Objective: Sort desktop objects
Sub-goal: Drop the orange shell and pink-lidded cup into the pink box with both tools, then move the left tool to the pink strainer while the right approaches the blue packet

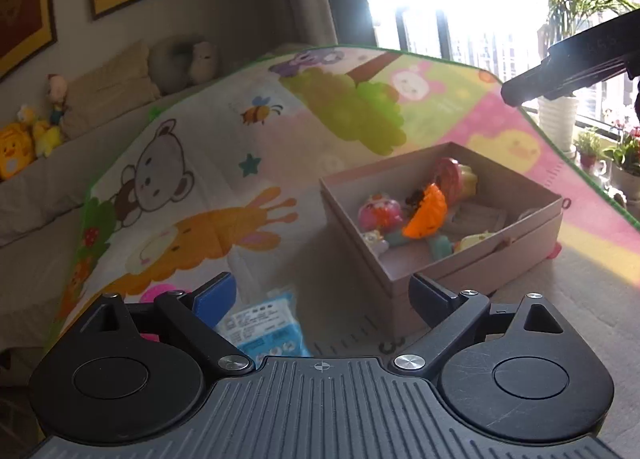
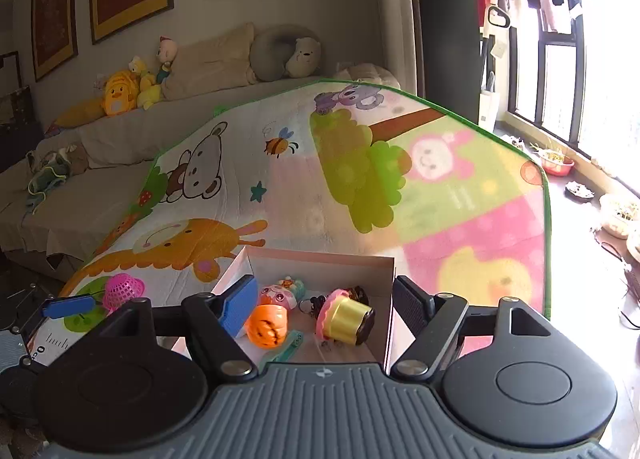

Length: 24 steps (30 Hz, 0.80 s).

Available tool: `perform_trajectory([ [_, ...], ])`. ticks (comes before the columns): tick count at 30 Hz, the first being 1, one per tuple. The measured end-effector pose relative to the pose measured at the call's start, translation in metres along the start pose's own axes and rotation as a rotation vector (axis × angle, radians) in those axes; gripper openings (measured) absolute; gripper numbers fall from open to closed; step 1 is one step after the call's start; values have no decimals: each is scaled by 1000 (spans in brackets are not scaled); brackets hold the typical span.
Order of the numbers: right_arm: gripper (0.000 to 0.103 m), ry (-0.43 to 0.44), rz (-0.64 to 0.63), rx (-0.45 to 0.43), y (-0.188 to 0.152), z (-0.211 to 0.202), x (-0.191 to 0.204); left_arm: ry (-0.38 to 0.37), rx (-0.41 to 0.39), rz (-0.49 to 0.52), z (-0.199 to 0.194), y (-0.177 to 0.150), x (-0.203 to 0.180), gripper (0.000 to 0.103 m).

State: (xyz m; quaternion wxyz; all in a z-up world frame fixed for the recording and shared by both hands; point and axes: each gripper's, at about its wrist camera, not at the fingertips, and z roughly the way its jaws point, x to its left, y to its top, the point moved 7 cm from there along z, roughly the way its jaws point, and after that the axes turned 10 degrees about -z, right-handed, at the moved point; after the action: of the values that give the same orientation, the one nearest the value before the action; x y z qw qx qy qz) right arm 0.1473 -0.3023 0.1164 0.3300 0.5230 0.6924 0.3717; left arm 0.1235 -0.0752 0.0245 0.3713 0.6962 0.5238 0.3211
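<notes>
An open cardboard box (image 1: 472, 259) sits on the cartoon play mat (image 1: 248, 163). It holds several small toys, among them an orange pumpkin (image 1: 426, 215) and a pink round toy (image 1: 380, 213). My left gripper (image 1: 320, 295) is open and empty, left of the box, above a blue tissue packet (image 1: 264, 323). My right gripper (image 2: 326, 305) is open and empty, over the box (image 2: 312, 259), where the pumpkin (image 2: 267, 325) and a yellow cup-shaped toy (image 2: 346, 319) lie. A pink mesh basket (image 2: 122, 289) lies on the mat to the left.
The other gripper's blue finger (image 2: 68, 306) shows at left in the right wrist view. A sofa with plush toys (image 2: 120, 93) and cushions runs behind the mat. Potted plants (image 1: 624, 147) and bowls (image 2: 618, 213) stand by the bright window at right.
</notes>
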Motion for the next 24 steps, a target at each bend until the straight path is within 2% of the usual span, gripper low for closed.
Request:
perform_trajectory([
  [4, 79, 5, -17, 24, -13, 8, 15, 69, 109, -55, 18, -35, 22, 97],
  [8, 82, 34, -25, 41, -24, 4, 32, 111, 136, -102, 34, -44, 35, 96],
  [10, 84, 38, -50, 40, -31, -4, 40, 111, 152, -127, 40, -45, 39, 79],
  [11, 85, 37, -63, 39, -35, -8, 43, 109, 167, -147, 42, -46, 40, 64],
  [14, 87, 26, -83, 42, -46, -20, 45, 96, 168, -161, 34, -49, 39, 59],
  [17, 89, 22, -79, 50, -55, -29, 44, 26, 180, -137, 11, -59, 21, 59],
  [19, 90, 16, -90, 53, -59, -32, 45, -68, 203, -105, -8, -70, -4, 60],
  [21, 91, 22, -102, 53, -62, -33, 48, -197, 222, -83, -26, -77, -32, 74],
  [23, 91, 44, -100, 55, -63, -32, 54, -324, 224, -58, -42, -78, -54, 76],
  [24, 91, 55, -99, 55, -64, -31, 58, -353, 207, -46, -49, -75, -60, 82],
])
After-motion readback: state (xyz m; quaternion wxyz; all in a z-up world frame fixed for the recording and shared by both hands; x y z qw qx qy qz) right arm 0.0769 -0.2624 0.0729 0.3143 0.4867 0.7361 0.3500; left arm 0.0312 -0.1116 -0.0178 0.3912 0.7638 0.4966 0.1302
